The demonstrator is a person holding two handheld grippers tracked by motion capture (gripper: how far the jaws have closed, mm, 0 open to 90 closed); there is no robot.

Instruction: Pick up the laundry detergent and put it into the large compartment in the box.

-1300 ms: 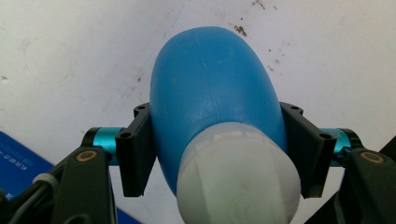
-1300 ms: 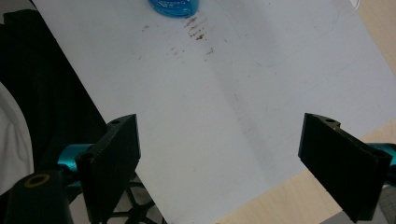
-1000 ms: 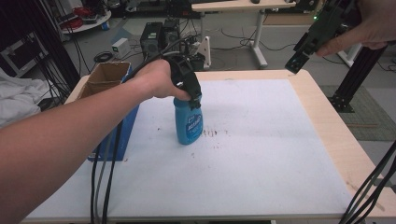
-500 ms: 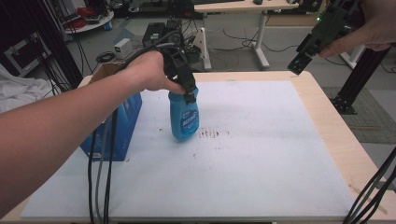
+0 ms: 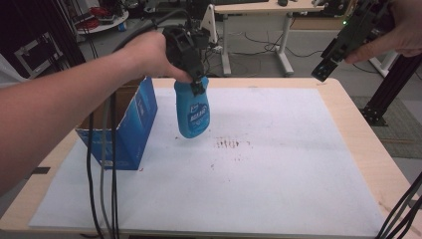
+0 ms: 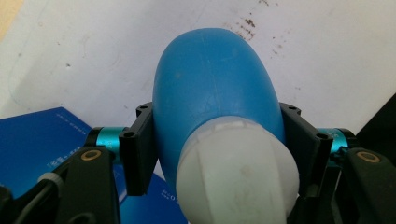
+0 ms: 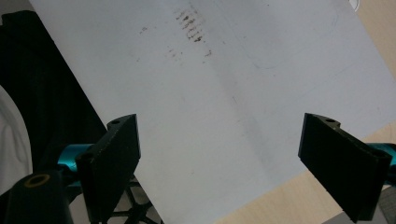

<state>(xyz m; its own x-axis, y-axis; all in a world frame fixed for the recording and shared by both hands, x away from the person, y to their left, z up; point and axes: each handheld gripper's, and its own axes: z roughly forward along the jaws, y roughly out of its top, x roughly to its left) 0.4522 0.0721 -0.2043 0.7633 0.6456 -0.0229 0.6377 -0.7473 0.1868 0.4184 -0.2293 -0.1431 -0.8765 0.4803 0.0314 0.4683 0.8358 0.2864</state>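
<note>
Left claw clamped on bottle neck, bottle hanging clear of desk, box at its 9 o'clock. Keep grip firm, clear the box rim before swinging over. Right claw wide, empty.

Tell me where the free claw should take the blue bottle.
Likely the wide lower body of the bottle, from the right side: the left claw is clamped on the narrow neck, the body hangs free above the table, and the open right claw is on that side.

Left claw clamped and pointing down, right claw agape
</note>
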